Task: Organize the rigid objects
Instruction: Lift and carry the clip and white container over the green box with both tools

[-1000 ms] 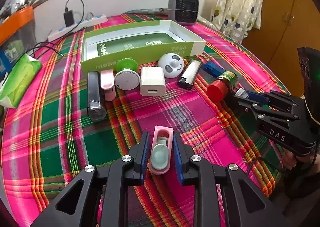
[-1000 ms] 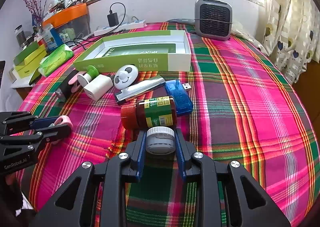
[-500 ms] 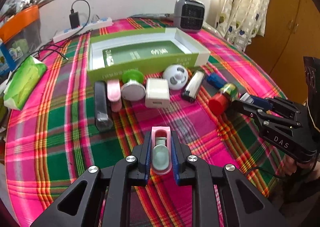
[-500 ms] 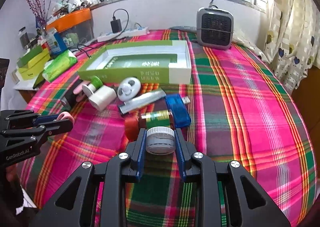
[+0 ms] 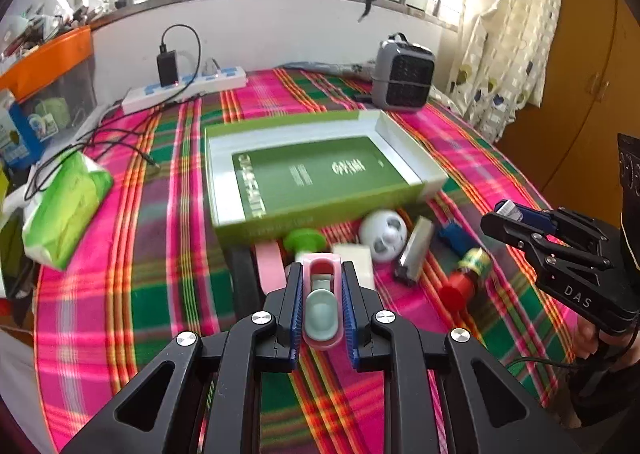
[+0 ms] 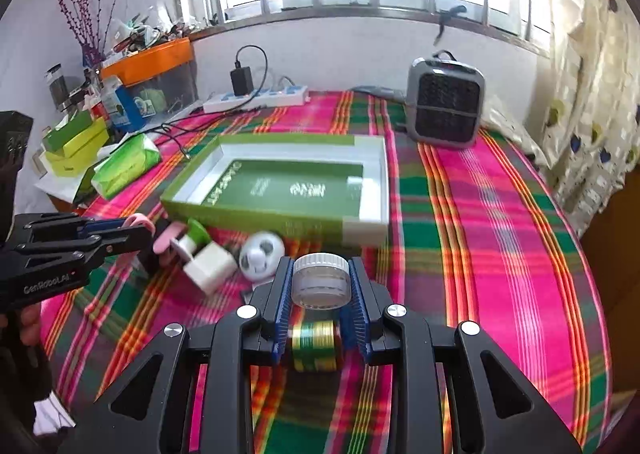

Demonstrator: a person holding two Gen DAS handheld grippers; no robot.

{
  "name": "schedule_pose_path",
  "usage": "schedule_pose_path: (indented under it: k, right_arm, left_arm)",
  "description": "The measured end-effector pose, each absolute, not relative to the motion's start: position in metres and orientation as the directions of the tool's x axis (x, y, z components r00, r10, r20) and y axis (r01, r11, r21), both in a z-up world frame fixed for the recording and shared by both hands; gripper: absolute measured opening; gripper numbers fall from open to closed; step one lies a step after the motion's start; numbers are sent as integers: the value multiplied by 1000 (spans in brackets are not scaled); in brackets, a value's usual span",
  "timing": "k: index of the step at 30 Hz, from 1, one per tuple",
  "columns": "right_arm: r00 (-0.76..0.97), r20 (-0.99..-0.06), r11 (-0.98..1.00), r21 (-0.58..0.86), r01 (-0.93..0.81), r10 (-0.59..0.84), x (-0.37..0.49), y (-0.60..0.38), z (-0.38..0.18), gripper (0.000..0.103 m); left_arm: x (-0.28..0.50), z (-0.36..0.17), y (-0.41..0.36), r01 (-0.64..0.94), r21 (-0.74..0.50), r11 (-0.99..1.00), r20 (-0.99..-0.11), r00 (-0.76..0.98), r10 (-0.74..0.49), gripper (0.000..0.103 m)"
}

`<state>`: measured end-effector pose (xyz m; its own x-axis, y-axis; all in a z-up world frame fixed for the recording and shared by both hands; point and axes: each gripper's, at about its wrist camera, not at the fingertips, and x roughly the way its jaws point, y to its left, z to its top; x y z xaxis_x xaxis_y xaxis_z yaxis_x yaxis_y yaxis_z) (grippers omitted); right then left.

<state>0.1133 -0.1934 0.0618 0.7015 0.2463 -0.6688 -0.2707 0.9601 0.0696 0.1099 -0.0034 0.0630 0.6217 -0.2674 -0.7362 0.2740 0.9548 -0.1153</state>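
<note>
Pink clip (image 5: 321, 302) sat clamped in the left gripper (image 5: 321, 304); the right gripper (image 6: 320, 294) squeezed a white-lidded jar (image 6: 320, 280) above the plaid tablecloth (image 6: 500, 254).

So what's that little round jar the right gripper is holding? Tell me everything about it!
The little jar is round and squat, with a ribbed white screw lid on a clear, plastic-looking body. It looks closed. It lies tipped on its side, lid pointing toward the green box, lifted above the plaid cloth. The right gripper squeezes it, one blue pad on each side; nothing else touches it.
</note>
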Motion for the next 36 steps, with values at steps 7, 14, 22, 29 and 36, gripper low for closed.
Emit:
schedule_pose_path:
  k: [7, 14, 22, 29, 36]
  right_arm:
    - [711, -654, 957, 76, -278, 259, 144, -191, 73, 28]
    - [702, -666, 958, 67, -279, 251, 185, -190, 79, 28]
    - [661, -709, 955, 61, -289, 245, 231, -188, 71, 28]
    - [619, -746, 949, 52, -311, 245, 271, -178, 56, 28]
    - [577, -787, 948, 30, -316, 217, 296, -170, 34, 28]
  left_arm:
    - [147, 78, 4, 256, -119, 959, -720, 643, -261, 17]
    - [180, 83, 9, 242, -119, 963, -724, 642, -251, 17]
    - [219, 76, 10, 232, -126, 964, -743, 622, -247, 17]
    - [254, 62, 9, 215, -112, 970, -770, 598, -222, 17]
    - [282, 42, 6, 200, -99, 975, -803, 562, -197, 17]
